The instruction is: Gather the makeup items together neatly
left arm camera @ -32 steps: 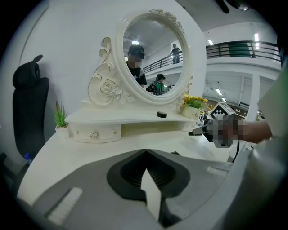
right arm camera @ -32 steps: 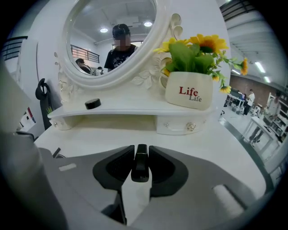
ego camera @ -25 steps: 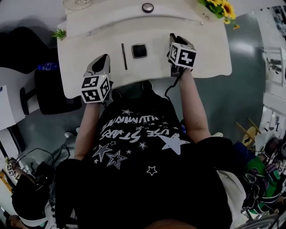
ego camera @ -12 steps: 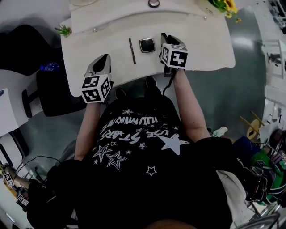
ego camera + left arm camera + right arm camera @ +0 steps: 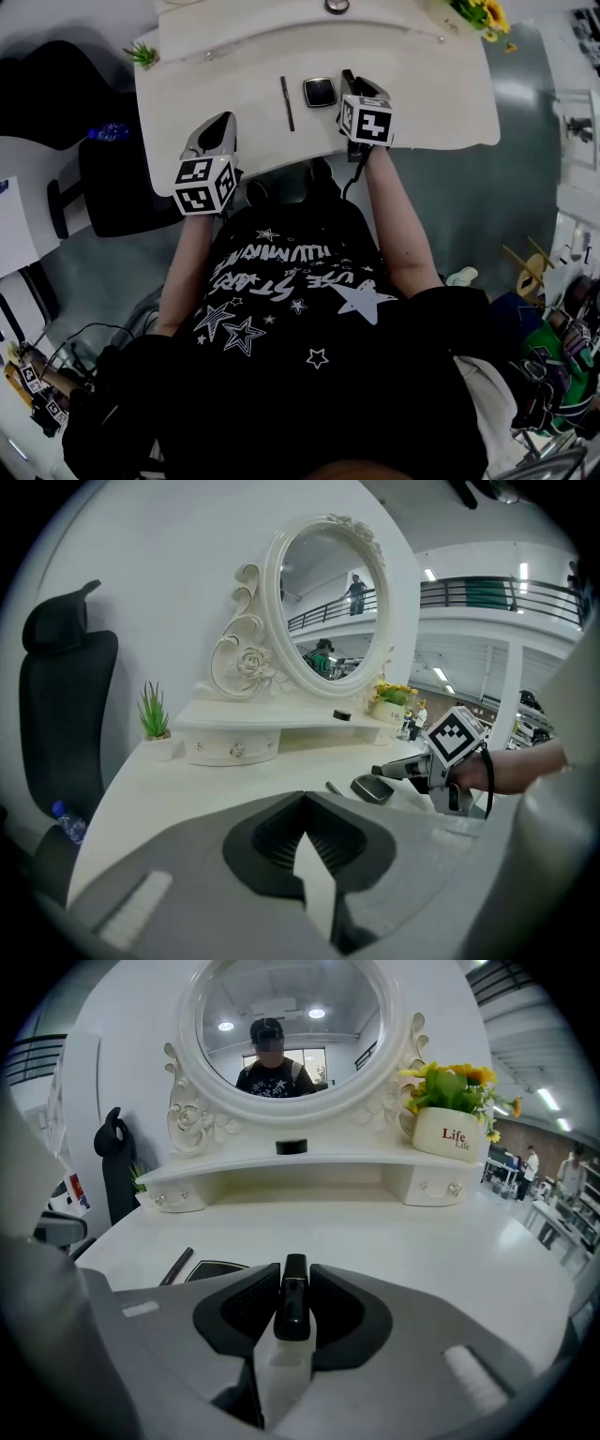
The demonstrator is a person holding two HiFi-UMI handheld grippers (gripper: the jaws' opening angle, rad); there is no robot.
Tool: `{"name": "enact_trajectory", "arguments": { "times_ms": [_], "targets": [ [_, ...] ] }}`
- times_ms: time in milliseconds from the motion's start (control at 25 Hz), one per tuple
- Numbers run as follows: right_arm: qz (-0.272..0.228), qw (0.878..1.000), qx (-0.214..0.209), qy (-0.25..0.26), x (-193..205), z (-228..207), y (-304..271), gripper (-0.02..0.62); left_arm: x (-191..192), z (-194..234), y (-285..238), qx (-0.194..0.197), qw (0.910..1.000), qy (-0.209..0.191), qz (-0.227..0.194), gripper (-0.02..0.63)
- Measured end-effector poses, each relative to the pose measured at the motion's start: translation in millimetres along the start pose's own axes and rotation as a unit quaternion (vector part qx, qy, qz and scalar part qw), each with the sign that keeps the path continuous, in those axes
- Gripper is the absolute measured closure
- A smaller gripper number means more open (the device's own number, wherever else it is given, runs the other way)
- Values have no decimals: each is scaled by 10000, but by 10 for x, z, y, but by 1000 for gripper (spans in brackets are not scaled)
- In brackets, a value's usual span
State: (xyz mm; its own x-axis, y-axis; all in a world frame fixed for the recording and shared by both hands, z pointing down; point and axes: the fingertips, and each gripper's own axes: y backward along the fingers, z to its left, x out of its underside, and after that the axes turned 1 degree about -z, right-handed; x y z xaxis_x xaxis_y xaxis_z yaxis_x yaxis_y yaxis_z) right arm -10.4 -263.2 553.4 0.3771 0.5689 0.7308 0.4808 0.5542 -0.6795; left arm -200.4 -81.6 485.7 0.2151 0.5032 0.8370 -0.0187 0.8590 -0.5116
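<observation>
Two loose makeup items lie flat on the smooth white bench (image 5: 187,94): a thin dark pencil (image 5: 287,90) and, just beside it, a glossy square compact (image 5: 320,92). On the shelf, a white pot (image 5: 452,1133) holds yellow flowers. The right hand-held gripper (image 5: 294,1283), next to the compact, is clamped on a slim dark tube (image 5: 293,1316). The left hand-held gripper (image 5: 305,799) hovers near the bench's front edge, closed and empty.

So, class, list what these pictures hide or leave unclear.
Slim black tube: lower end buried in the right gripper; in head view the gripper covers it.
Square black compact: right gripper view, gripper body covers its near side.
Small round black object: head view, cut by top edge.
</observation>
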Motion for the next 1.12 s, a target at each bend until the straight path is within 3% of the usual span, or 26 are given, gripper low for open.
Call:
{"name": "enact_trajectory", "arguments": {
  "times_ms": [800, 920, 1120],
  "targets": [
    [463, 9989, 18, 86, 202, 19, -44, 460, 57, -35, 0, 32, 10000, 13, 42, 606],
    [459, 9989, -31, 107, 174, 22, -29, 406, 35, -39, -14, 25, 10000, 32, 12, 606],
    [308, 9993, -175, 87, 11, -16, 74, 378, -21, -27, -45, -38, 9999, 90, -62, 606]
  ]
}}
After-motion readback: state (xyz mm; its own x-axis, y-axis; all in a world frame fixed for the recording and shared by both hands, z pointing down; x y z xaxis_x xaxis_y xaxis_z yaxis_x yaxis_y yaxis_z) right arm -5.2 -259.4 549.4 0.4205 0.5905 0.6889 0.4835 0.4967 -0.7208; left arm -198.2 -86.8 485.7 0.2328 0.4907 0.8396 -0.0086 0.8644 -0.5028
